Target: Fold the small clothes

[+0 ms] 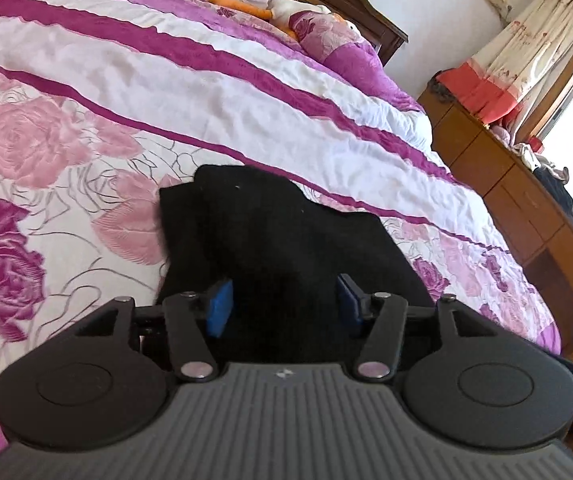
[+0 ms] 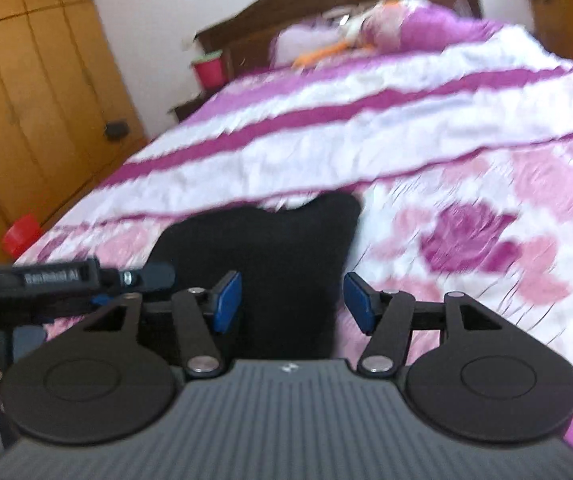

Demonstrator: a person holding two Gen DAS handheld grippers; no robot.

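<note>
A small black garment (image 1: 278,240) lies bunched on the pink and white floral bedspread (image 1: 86,128), near its front edge. My left gripper (image 1: 284,304) is open, its blue pads (image 1: 219,308) standing either side of the near part of the cloth. In the right wrist view the same black garment (image 2: 270,248) lies just ahead. My right gripper (image 2: 292,302) is open over its near edge, pads (image 2: 227,300) apart. The left gripper (image 2: 46,280) shows at the left of the right wrist view, beside the cloth. The right wrist view is blurred.
Pillows and a stuffed toy (image 1: 286,8) lie at the dark headboard (image 2: 326,4). A wooden dresser (image 1: 526,208) runs along the bed's right side under a curtained window. A wooden wardrobe (image 2: 34,92) and a red cup (image 2: 208,70) stand at the left.
</note>
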